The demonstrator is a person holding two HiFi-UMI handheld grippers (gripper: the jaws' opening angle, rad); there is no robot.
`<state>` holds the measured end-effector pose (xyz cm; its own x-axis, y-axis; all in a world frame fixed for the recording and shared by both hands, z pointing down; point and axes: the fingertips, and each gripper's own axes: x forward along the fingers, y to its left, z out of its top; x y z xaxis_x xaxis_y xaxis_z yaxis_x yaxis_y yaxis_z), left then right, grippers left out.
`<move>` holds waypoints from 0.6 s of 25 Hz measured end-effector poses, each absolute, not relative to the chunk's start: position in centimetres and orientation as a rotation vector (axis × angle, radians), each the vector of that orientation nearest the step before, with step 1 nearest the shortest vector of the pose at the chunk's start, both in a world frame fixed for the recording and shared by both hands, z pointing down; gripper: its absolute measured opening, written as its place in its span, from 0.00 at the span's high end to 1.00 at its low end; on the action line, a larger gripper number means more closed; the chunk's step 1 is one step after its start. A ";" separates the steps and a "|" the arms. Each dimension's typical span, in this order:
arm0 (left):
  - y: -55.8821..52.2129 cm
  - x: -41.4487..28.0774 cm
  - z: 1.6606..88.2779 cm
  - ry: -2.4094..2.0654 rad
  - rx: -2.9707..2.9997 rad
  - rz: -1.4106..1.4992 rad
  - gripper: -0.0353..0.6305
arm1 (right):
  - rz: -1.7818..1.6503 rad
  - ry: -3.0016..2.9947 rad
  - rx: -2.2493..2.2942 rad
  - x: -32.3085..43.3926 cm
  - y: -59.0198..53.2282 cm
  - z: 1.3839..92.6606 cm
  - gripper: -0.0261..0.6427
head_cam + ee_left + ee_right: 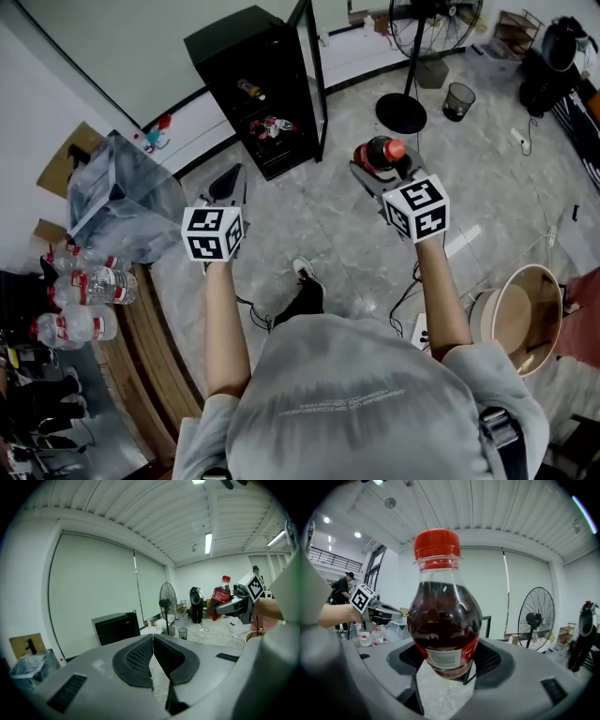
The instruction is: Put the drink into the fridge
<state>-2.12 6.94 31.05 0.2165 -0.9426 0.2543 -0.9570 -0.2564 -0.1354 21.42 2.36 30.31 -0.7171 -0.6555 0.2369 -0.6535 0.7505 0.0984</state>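
Observation:
A dark cola bottle with a red cap (pixel 443 606) sits between the jaws of my right gripper (pixel 446 667), which is shut on its lower body. From the head view the bottle (pixel 378 153) is held out ahead of my right gripper (pixel 375 169), right of the black fridge (pixel 258 89), whose glass door (pixel 312 66) stands open. Inside the fridge, bottles (pixel 269 126) lie on the shelves. My left gripper (pixel 228 186) is held level with the right one; its pads (pixel 140 656) meet with nothing between them. The left gripper view also catches the cola bottle (pixel 219 599) and the fridge (pixel 115 626).
A standing fan (pixel 405 98) and a small bin (pixel 458 99) are behind the fridge. A plastic bag of bottles (pixel 120 202) and several water bottles (pixel 80 298) rest on a wooden bench at the left. A round tub (pixel 520 314) and floor cables lie at the right.

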 end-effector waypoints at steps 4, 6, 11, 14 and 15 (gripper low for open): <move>3.6 -3.5 32.2 -1.863 2.408 0.439 0.93 | 0.006 -2.689 1.035 20.4 -0.8 30.7 0.50; 1.3 -5.1 32.5 -1.875 2.389 0.426 0.93 | 0.016 -2.693 1.032 19.6 -2.7 30.9 0.50; -5.3 -9.1 32.7 -1.879 2.369 0.424 0.93 | 0.036 -2.699 1.029 16.6 -8.9 30.9 0.50; -9.2 -10.7 33.1 -1.860 2.377 0.444 0.93 | 0.064 -2.704 1.035 14.7 -12.6 30.9 0.50; -10.4 -11.4 33.2 -1.855 2.378 0.452 0.93 | 0.066 -2.702 1.036 14.0 -13.7 30.9 0.50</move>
